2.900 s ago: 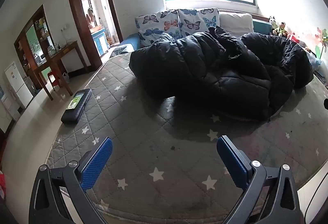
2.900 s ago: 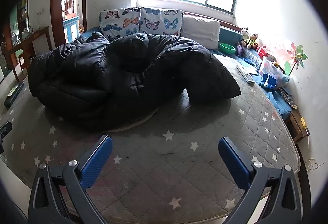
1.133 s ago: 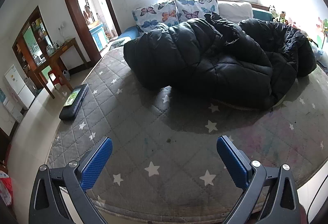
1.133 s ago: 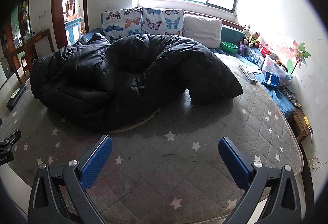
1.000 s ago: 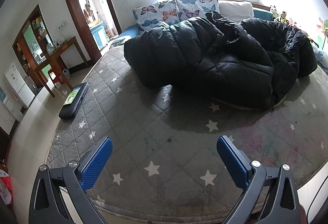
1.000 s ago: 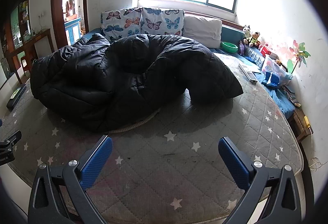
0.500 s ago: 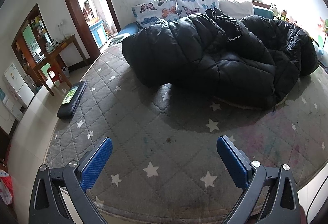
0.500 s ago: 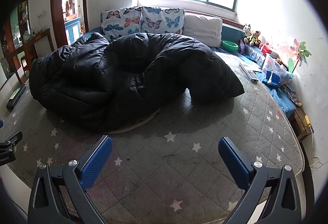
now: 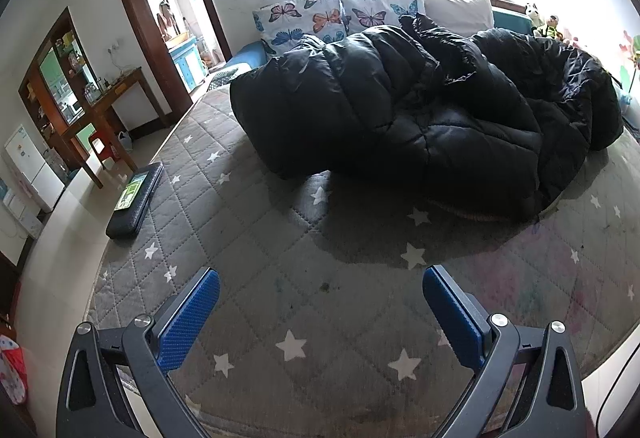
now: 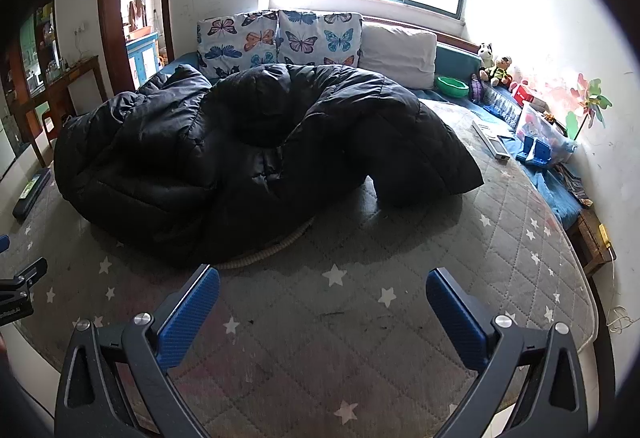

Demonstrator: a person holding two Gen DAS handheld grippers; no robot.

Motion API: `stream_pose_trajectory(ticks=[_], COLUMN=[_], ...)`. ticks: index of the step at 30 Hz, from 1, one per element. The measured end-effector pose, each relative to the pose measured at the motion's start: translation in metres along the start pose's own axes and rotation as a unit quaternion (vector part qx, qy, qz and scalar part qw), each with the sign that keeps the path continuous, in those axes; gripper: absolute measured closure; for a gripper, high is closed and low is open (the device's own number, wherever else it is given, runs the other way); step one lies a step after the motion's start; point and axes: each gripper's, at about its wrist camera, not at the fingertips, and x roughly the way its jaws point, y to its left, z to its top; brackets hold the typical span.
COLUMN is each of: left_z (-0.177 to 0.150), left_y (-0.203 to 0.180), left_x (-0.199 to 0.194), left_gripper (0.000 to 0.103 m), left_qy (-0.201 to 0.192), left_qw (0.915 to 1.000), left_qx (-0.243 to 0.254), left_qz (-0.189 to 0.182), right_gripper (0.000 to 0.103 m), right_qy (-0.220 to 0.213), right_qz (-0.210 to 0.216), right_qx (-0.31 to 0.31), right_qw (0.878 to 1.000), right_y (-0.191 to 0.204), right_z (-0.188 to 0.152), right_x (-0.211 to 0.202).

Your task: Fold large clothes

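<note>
A large black puffer coat lies crumpled in a heap on the grey star-print mattress. It also shows in the right wrist view, with a pale ribbed hem at its near edge. My left gripper is open and empty, hovering over the bare mattress well short of the coat. My right gripper is open and empty, just in front of the coat's near edge. The left gripper's tip shows at the left edge of the right wrist view.
Butterfly pillows and a white pillow line the back. A dark flat box lies at the mattress's left edge. A green bowl, toys and a remote sit along the right side. A wooden desk stands left.
Both grippers have drifted slightly forward toward the coat. The coat has not moved and both grippers stay open.
</note>
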Motion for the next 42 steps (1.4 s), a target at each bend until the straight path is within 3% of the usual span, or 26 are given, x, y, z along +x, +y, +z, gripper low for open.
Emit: stream_pose_trajectory(ticks=[12, 22, 29, 33, 42], left_z=[0.018, 0.049, 0.095, 0.134, 0.204], left_y=[0.000, 0.010, 0.031, 0.039, 0.012], left_x=[0.012, 0.025, 0.019, 0.021, 0.047], left_gripper=[0.000, 0.000, 0.000, 0.001, 0.006], left_qy=[0.008, 0.014, -0.010, -0.022, -0.011], left_qw=[0.9998, 0.9990, 0.9981, 0.9969, 0.9861], left_qx=[0.015, 0.028, 0.032, 0.038, 0.098], left_qz=[-0.002, -0.033, -0.052, -0.065, -0.134], right_gripper=[0.000, 0.000, 0.000, 0.000, 0.001], right_qy=[0.007, 0.018, 0.021, 0.022, 0.049], right_qz=[0.002, -0.002, -0.004, 0.018, 0.051], right_qx=[-0.001, -0.016, -0.044, -0.057, -0.082], right_qw=[1.000, 1.000, 0.999, 0.998, 0.994], right_y=[0.000, -0.011, -0.017, -0.018, -0.006], right_z=[0.015, 0.043, 0.071, 0.096, 0.156], right_x=[0.008, 0.018, 0.024, 0.029, 0.064])
